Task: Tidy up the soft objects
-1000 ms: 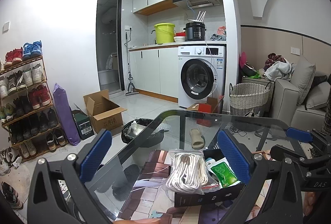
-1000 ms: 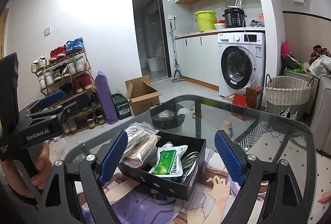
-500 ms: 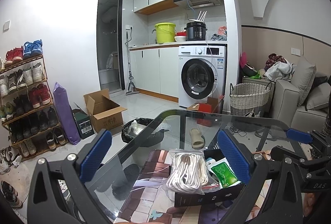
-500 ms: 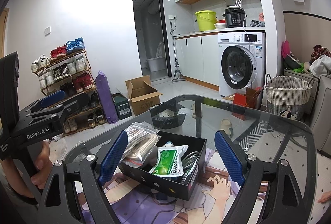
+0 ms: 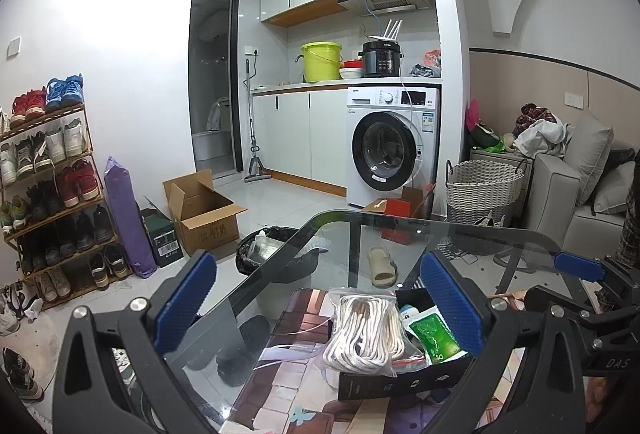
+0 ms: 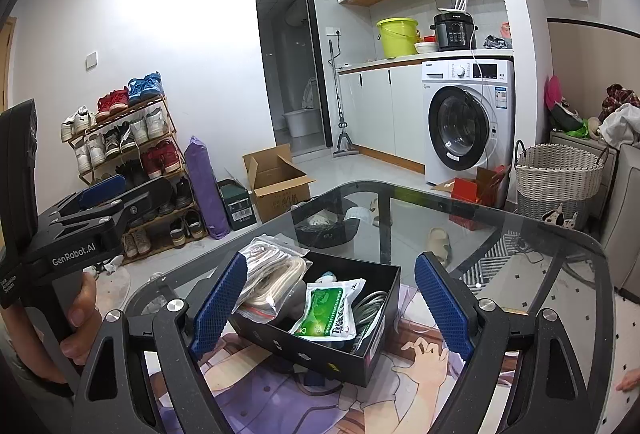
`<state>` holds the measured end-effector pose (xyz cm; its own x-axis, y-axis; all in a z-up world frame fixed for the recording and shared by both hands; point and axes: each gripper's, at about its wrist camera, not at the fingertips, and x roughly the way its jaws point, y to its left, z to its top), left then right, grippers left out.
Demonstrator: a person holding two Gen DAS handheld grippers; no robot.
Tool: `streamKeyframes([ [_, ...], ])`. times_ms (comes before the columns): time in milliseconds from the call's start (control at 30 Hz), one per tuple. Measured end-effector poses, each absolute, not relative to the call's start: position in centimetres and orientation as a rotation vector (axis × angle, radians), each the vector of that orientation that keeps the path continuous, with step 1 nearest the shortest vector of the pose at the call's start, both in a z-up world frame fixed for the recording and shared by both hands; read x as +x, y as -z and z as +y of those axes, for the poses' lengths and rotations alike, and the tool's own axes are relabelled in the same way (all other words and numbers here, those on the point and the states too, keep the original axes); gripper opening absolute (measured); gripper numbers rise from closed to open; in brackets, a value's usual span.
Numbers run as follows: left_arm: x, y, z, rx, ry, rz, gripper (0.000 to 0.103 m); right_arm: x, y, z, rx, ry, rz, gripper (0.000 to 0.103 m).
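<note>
While both hand-held grippers hang apart and empty over the glass counter, the soft goods sit in an open black cardboard box resting on a printed mat. The left hand-held gripper has its blue ribbed pads spread wide, and so does the right hand-held gripper; neither touches anything. A zip bag of coiled white rope leans over the box's left edge, half out. It looks light and floppy, with slick plastic that could slide between the pads, so a pinch across the bundled coils seems surer than one on the loose film. Beside it lies a green-printed soft pack, flat, squashy and crinkly; its sealed edge probably offers the best hold. A grey cable coil lies tucked against the box's right wall.
</note>
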<state>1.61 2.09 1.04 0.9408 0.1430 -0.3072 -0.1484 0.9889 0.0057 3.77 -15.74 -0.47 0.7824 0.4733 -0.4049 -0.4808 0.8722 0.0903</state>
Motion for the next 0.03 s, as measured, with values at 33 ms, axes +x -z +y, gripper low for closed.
streamKeyframes([
  [33, 1.63, -1.02, 2.06, -0.015, -0.154, 0.315, 0.103, 3.79, 0.50, -15.69, -0.018, -0.515, 0.434, 0.087],
])
